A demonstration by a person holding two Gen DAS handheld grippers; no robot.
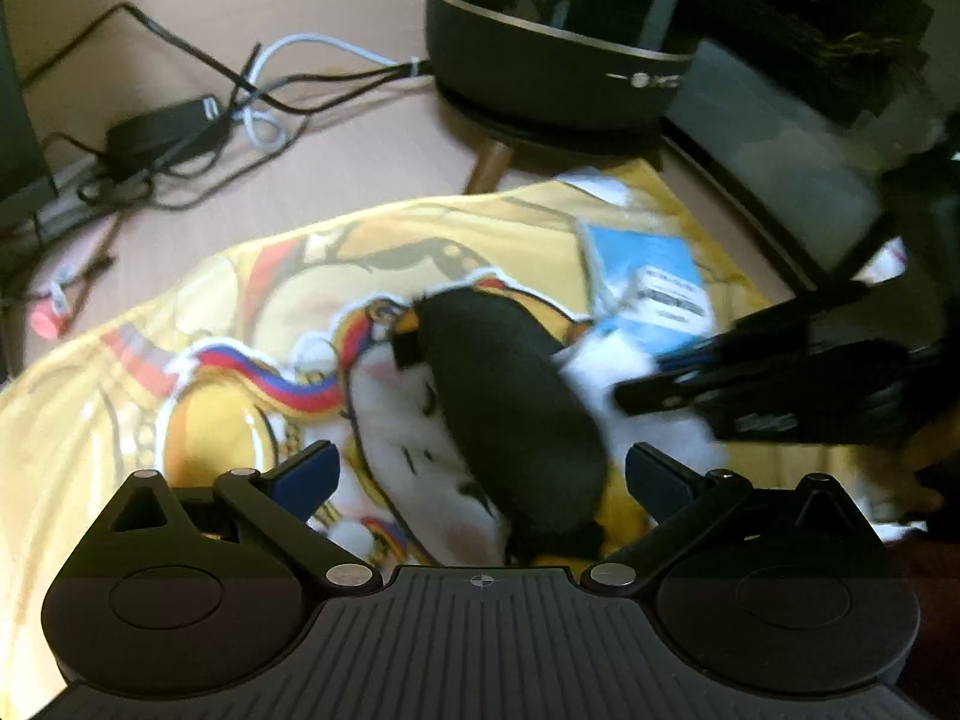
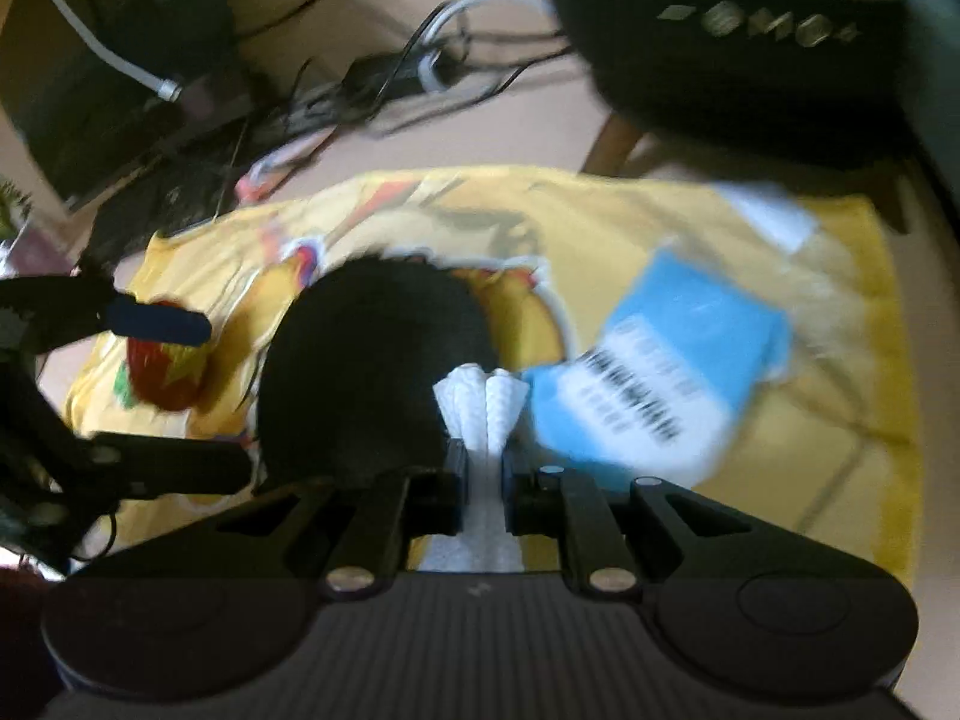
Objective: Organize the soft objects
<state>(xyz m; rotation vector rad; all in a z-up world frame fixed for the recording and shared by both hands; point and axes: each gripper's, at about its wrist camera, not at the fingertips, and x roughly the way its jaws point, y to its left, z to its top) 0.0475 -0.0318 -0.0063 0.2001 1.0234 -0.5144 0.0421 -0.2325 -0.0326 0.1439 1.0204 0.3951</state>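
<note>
Yellow printed blanket (image 1: pixel 180 324) spread over the pale floor (image 1: pixel 360 138), black plush (image 1: pixel 510 414) lying on it. Left gripper (image 1: pixel 482 471) hangs spread above it; right gripper (image 2: pixel 483 483) pinches a white cloth (image 2: pixel 480 402). Cables (image 1: pixel 198 114) tangle far left, dark round appliance (image 1: pixel 558 42) far right.

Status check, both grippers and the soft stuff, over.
Left gripper open over black plush. Right gripper shut on white cloth. Blue packet beside it.

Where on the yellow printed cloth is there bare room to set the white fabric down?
Bare patches: the cloth's right side beyond the blue packet, and its left end in the left wrist view, toward the cables. Crowded: the middle, with the black plush and red toy.
</note>
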